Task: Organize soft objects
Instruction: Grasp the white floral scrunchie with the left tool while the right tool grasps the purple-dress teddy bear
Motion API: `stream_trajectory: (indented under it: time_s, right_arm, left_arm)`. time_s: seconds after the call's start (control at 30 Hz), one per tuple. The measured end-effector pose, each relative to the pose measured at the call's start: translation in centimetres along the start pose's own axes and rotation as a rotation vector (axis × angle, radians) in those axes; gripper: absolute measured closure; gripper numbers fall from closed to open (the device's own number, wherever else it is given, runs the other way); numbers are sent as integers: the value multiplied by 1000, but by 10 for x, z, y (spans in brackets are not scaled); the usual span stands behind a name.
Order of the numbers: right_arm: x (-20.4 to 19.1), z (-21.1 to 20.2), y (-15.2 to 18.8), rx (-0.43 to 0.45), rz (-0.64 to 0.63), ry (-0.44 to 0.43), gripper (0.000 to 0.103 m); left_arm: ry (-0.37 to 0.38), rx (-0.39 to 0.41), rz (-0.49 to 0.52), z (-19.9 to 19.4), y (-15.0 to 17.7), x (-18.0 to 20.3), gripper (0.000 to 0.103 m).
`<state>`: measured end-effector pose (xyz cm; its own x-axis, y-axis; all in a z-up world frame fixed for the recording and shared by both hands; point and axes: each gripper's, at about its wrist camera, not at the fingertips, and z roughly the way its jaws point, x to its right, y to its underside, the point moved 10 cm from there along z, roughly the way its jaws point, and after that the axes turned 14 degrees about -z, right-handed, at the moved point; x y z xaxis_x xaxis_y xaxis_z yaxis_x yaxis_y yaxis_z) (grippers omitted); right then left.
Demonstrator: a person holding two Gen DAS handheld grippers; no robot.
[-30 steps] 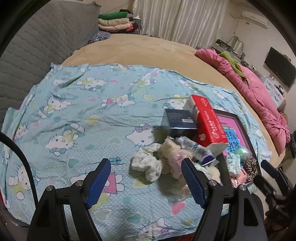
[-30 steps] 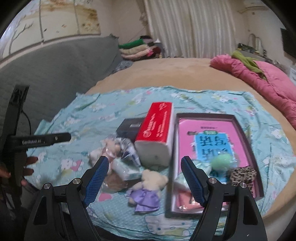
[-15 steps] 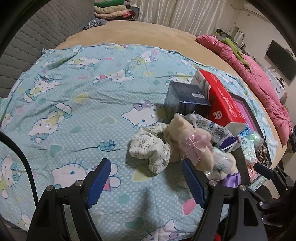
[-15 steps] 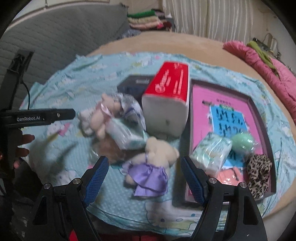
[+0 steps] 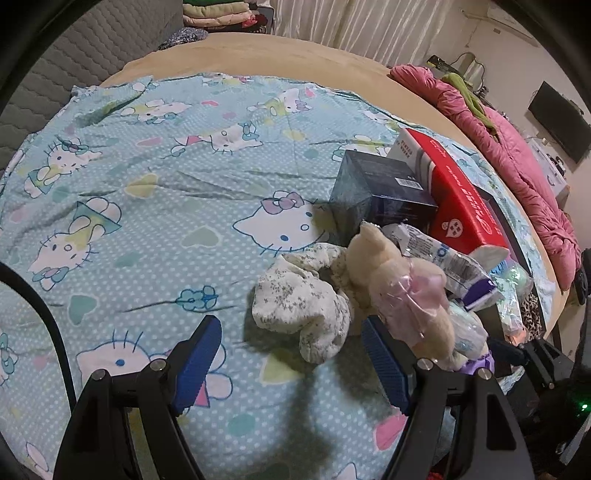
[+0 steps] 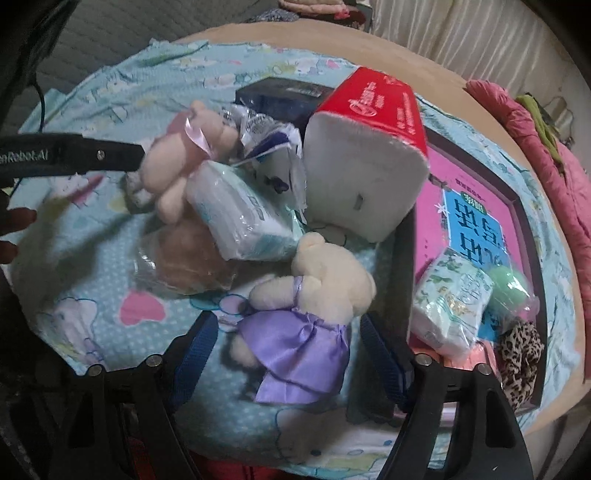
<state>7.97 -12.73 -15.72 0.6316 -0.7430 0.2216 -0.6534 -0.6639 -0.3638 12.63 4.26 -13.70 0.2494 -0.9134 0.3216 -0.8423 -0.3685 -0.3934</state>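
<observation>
A pile of soft things lies on the Hello Kitty sheet (image 5: 147,221). My left gripper (image 5: 291,363) is open, its jaws on either side of a white floral scrunchie (image 5: 306,310) just ahead. A cream bear with a pink bow (image 5: 402,295) lies right of the scrunchie. My right gripper (image 6: 288,363) is open around a cream bear in a purple dress (image 6: 306,314). A dark tray (image 6: 524,206) on the right holds a tissue pack (image 6: 450,299), a green ball (image 6: 508,291) and a leopard scrunchie (image 6: 521,350).
A red tissue box (image 6: 369,140) and a dark blue box (image 5: 376,192) stand behind the pile. Wrapped tissue packs (image 6: 236,210) lie among the toys. A pink quilt (image 5: 517,166) lies along the bed's far right. Folded clothes (image 5: 221,14) sit at the back.
Both grippers have moved forward and down toward the pile. The left one now brackets the floral scrunchie, the right one the purple-dress bear. Both stay open.
</observation>
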Motion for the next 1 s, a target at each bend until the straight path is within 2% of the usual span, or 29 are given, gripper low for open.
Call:
stream_trajectory:
  time_s: [0.1, 0.17, 0.3, 0.37, 0.43, 0.47, 0.53, 0.63, 0.73, 1.0]
  right_arm:
    - [4, 9, -1, -18, -12, 26, 35]
    - [9, 13, -3, -20, -26, 52, 45]
    - [13, 16, -7, -1, -38, 41, 51]
    - [18, 10, -8, 38, -19, 25, 55]
    - [23, 0, -12, 79, 4, 12, 57]
    - [22, -4, -14, 94, 13, -1, 58]
    - [24, -13, -15, 125, 46, -38, 58]
    - [26, -21, -15, 147, 92, -83, 58]
    - [27, -29, -14, 172, 144, -126, 58]
    - [30, -49, -12, 230, 217, -183, 58]
  left_arm:
    - [-14, -5, 3, 9, -3, 0, 25]
    - [-16, -11, 5, 15, -3, 0, 25]
    - [-9, -27, 5, 28, -4, 4, 26]
    - [-3, -30, 15, 33, -5, 9, 32]
    - [11, -35, 17, 37, -6, 13, 46]
    - [20, -36, 16, 37, -6, 15, 49]
    - [42, -43, 4, 39, -6, 17, 65]
    - [77, -71, -10, 44, -3, 20, 79]
    - [82, -57, -4, 41, -4, 20, 86]
    - [68, -10, -9, 17, -2, 12, 87]
